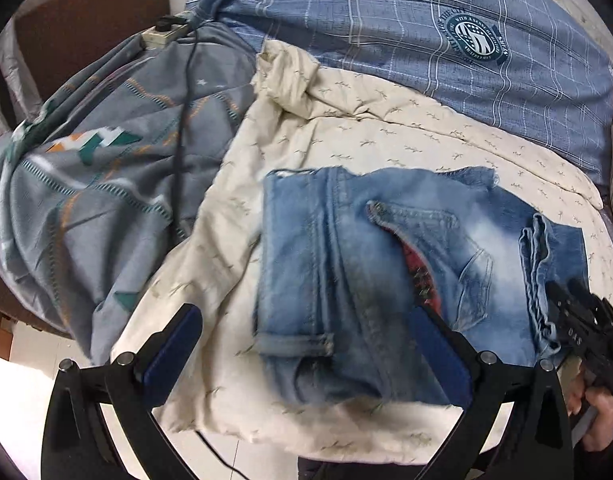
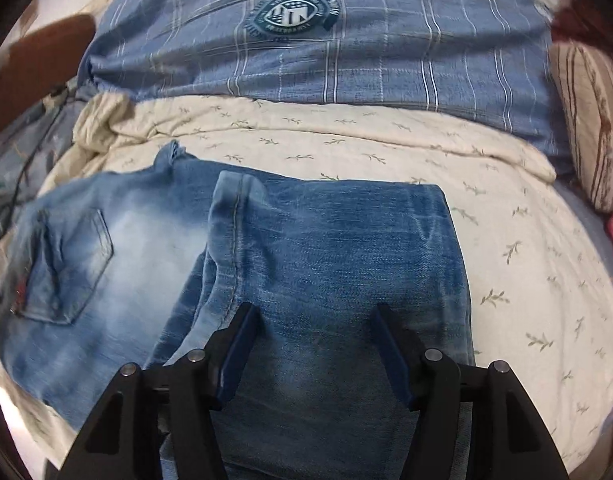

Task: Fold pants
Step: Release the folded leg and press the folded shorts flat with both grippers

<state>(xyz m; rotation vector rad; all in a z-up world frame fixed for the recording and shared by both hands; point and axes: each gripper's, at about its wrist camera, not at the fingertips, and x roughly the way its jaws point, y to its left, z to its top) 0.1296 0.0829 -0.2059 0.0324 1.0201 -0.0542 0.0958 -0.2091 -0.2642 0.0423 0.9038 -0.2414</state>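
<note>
left hand-held gripper (image 1: 302, 344): jaws spread wide, nothing gripped, held low over the near edge of the jeans, pointed forward.
right hand-held gripper (image 2: 312, 344): jaws spread, nothing pinched, hovering over the folded leg.
jeans (image 2: 326, 248): folded, laid on cream quilt (image 2: 526, 248) on the bed.
blue checked duvet (image 1: 386, 20): bunched behind the quilt.

Folded jeans (image 1: 386, 272) lie on the cream quilt (image 1: 346, 128). The left hand-held gripper (image 1: 302, 344) hovers spread wide above the jeans' near edge; a grey patterned blanket (image 1: 106, 168) lies left of them.
</note>
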